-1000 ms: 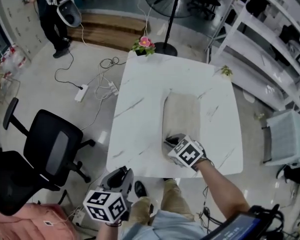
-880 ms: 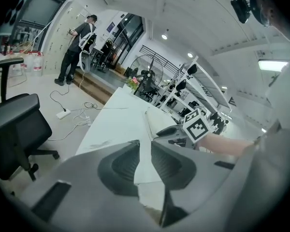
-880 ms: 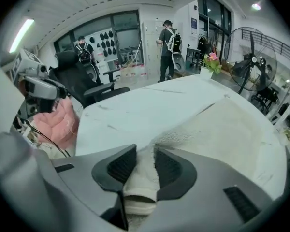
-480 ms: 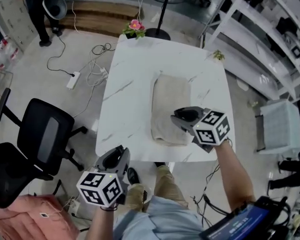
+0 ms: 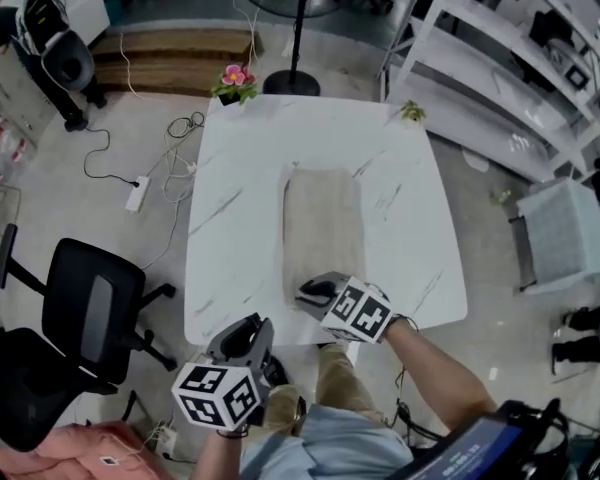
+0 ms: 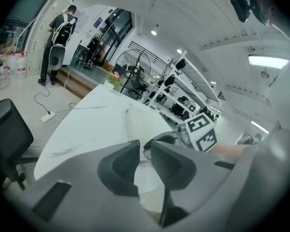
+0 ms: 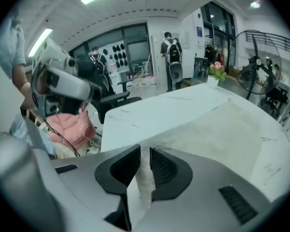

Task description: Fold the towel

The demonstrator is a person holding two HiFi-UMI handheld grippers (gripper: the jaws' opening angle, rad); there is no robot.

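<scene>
The right gripper (image 5: 306, 293) is clamping the near short end of the beige towel (image 5: 323, 218), its jaws having just been closing on the fabric between them. The left gripper (image 5: 246, 330) is hovering beside it, jaws slightly apart and empty. The next move likely calls for carrying that end over to the far end. The towel is lying lengthwise mid-way across the white marble table (image 5: 235, 218). An office chair (image 5: 92, 313), fan stand (image 5: 301, 28) and shelving (image 5: 500, 63) are standing around.
</scene>
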